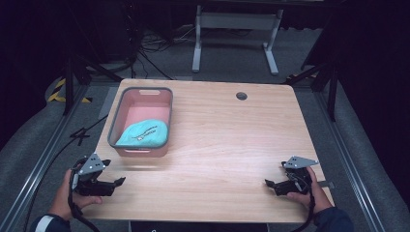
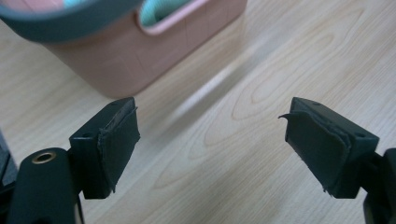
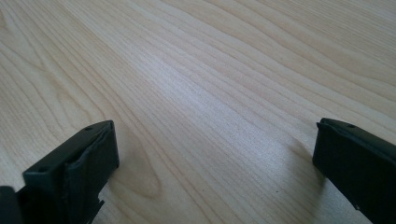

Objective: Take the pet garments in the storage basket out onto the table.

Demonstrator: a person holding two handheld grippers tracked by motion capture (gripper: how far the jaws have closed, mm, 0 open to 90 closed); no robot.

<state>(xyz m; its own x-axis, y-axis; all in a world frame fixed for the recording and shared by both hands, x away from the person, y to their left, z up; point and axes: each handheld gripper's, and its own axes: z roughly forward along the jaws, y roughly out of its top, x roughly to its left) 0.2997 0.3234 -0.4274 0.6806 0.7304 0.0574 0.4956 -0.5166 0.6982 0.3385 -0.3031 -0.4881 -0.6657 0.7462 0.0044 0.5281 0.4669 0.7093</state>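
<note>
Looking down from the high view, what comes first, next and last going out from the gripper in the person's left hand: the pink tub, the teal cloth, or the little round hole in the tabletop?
From the left gripper, at the table's near left:
1. Pink plastic tub with grey rim, just ahead of it.
2. Teal folded cloth, lying inside the tub's near end.
3. Small dark round hole in the wooden tabletop, far side, towards the right.

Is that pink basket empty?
No. The pink basket holds a bundled teal cloth, lying at its near end.

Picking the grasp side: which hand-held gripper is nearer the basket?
The left hand-held gripper, just below the pink basket holding a teal cloth; the right hand-held gripper sits across the table.
</note>
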